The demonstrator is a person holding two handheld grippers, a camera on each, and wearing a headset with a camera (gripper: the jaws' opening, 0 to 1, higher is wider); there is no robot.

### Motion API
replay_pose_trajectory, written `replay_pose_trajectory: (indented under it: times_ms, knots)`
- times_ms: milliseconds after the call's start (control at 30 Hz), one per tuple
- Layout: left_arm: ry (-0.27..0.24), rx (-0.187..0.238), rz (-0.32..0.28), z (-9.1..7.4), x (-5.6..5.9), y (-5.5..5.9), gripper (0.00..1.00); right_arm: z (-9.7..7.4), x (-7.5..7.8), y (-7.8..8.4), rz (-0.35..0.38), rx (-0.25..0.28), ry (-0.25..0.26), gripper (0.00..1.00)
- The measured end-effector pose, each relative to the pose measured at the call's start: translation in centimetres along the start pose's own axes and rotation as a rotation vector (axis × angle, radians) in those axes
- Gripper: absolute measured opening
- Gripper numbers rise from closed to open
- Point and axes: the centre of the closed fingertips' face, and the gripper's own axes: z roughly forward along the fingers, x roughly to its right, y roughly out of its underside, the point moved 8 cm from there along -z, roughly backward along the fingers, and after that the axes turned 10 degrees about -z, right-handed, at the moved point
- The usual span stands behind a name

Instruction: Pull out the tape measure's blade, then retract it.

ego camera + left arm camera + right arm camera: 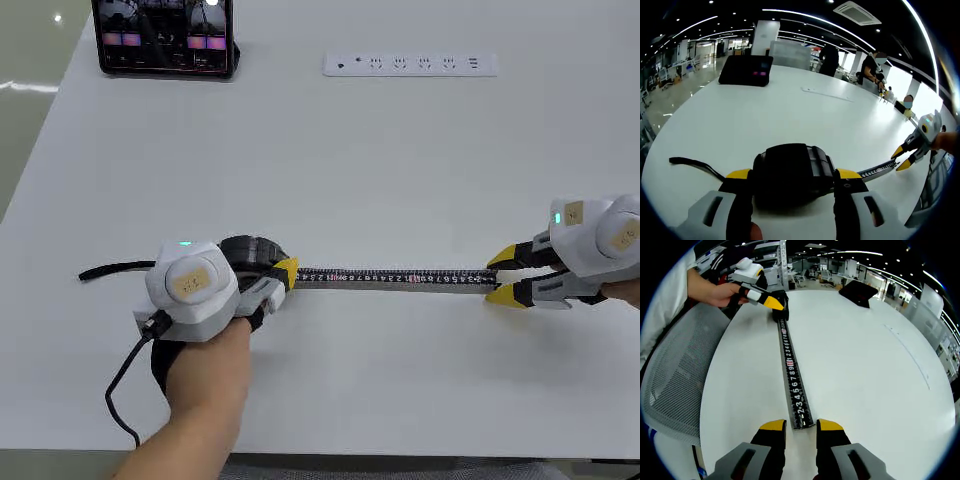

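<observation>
Desk (400, 150): wide, white and flat, with a dark screen (165, 35) and a power strip (410, 64) well apart at the far edge. This leaves a bare run for the tape to lie flat along.

Blade (395, 277): drawn out in a straight line across the near desk from the case toward the right. It rests on the surface with its numbers up, so it cannot sag or kink.

Left gripper (794, 175): its fingers (740, 175) are pressed against the two sides of the tape measure case. It acts as the anchor, so a pull on the blade does not drag the body along.

Right gripper (504, 277): held low at the free end of the blade. Its fingers (772, 427) are spread, one on each side of the tip with a little gap showing, so they bracket the tip rather than pinch it. That placement probably lets the end be guided or caught.

Tape measure case (255, 258): black, sitting on the desk at the near left inside the left gripper's hold, with its mouth facing right along the blade.

Strap (115, 270): a thin black loop trailing left from the case, lying loose on the desk and out of the blade's path.

Stage: the pull-out looks done and retraction appears to be next.

Risk: a freed blade may whip back, so the clamped case matters.
</observation>
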Motion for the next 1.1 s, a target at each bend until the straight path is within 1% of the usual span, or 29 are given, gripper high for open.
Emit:
replay_pose_trajectory:
  times_ms: [367, 467, 700, 1000, 1100]
  knots:
    - [-0.001, -0.009, 0.001, 0.09, -0.10, -0.06, 0.61, 0.26, 0.61, -0.17, -0.029, -0.029, -0.035, 0.13]
    - [-0.001, -0.015, 0.001, 0.09, -0.11, -0.07, 0.61, 0.30, 0.73, -0.19, -0.041, -0.037, -0.042, 0.12]
    - [-0.004, -0.018, 0.005, 0.10, -0.10, -0.02, 0.62, 0.30, 0.66, -0.14, -0.055, -0.046, -0.039, 0.12]
    - [-0.005, -0.031, 0.011, 0.09, -0.10, -0.07, 0.60, 0.33, 0.62, -0.24, -0.066, -0.076, -0.034, 0.11]
    - [-0.005, -0.035, 0.014, 0.08, -0.10, -0.11, 0.60, 0.35, 0.63, -0.24, -0.067, -0.078, -0.032, 0.11]
